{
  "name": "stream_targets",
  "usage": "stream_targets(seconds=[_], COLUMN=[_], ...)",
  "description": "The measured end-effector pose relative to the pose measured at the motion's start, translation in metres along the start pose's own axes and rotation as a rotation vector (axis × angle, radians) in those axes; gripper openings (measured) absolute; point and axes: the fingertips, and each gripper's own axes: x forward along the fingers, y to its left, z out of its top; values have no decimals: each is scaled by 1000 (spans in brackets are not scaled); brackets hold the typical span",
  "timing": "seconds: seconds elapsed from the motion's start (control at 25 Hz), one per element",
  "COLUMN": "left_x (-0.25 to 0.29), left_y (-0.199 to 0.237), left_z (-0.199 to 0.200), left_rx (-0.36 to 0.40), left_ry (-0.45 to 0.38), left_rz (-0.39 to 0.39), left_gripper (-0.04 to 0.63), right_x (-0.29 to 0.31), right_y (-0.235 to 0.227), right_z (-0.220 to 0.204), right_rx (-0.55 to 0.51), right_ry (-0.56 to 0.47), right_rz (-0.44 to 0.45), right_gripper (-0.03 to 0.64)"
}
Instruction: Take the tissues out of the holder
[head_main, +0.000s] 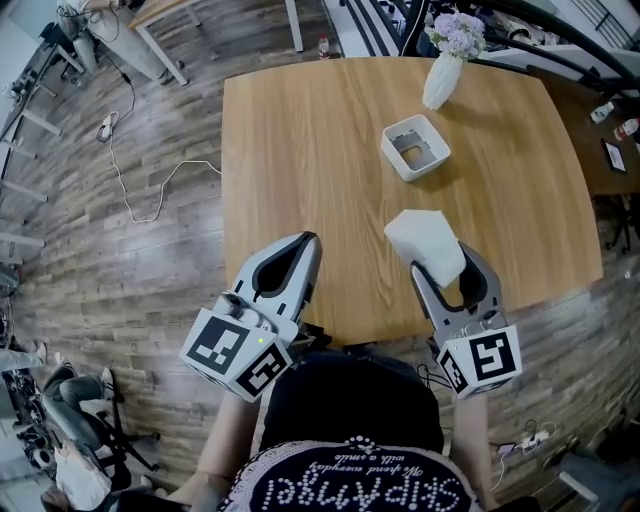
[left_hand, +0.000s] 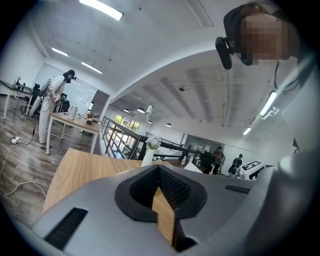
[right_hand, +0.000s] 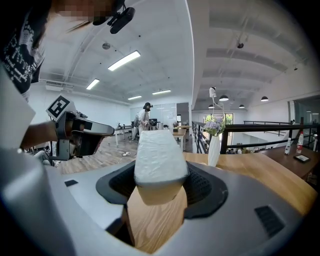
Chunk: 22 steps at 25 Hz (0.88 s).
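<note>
Far left of the tissue holder (head_main: 393, 157), a thin white cable (head_main: 108, 127) snakes over grey wood-plank flooring. The only writing is white lettering on the person's black shirt (head_main: 350, 480), upside down and too warped for me to read; the gripper cubes just carry black-and-white square markers.

The left gripper (head_main: 312, 240), smooth grey plastic with ribbed black pads, sits left of the holder and nearer the person, its tips pinched together on nothing.

The holder is a white, rounded-square box with a grey inside, standing on the light oak-grain table (head_main: 300, 150). The tissues (head_main: 425, 240), a soft white folded stack, are out of it, just on the person's side, and the right gripper (head_main: 445, 270) is clamped on them.

Beyond the holder, slightly right, stands a white tapered vase (head_main: 440, 82) with lilac flowers (head_main: 458, 35).
</note>
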Motion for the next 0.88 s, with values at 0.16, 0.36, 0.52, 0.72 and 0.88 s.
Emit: stream_targets(seconds=[0.16, 0.36, 0.52, 0.72, 0.88], left_x=[-1, -4, -4, -4, -4], left_y=[3, 7, 8, 7, 6], left_z=[-1, -2, 0, 0, 0], left_rx=[-1, -4, -6, -6, -5], left_ry=[1, 2, -1, -3, -3], left_rz=[13, 28, 33, 37, 36], left_gripper=[5, 5, 5, 5, 5], right_x=[-1, -3, -4, -6, -7], right_y=[-1, 1, 2, 3, 5], right_z=[-3, -5, -6, -7, -7], right_rx=[3, 3, 12, 1, -3], right_ry=[6, 11, 18, 16, 15], right_rz=[2, 8, 15, 28, 30], right_gripper=[279, 279, 279, 279, 279])
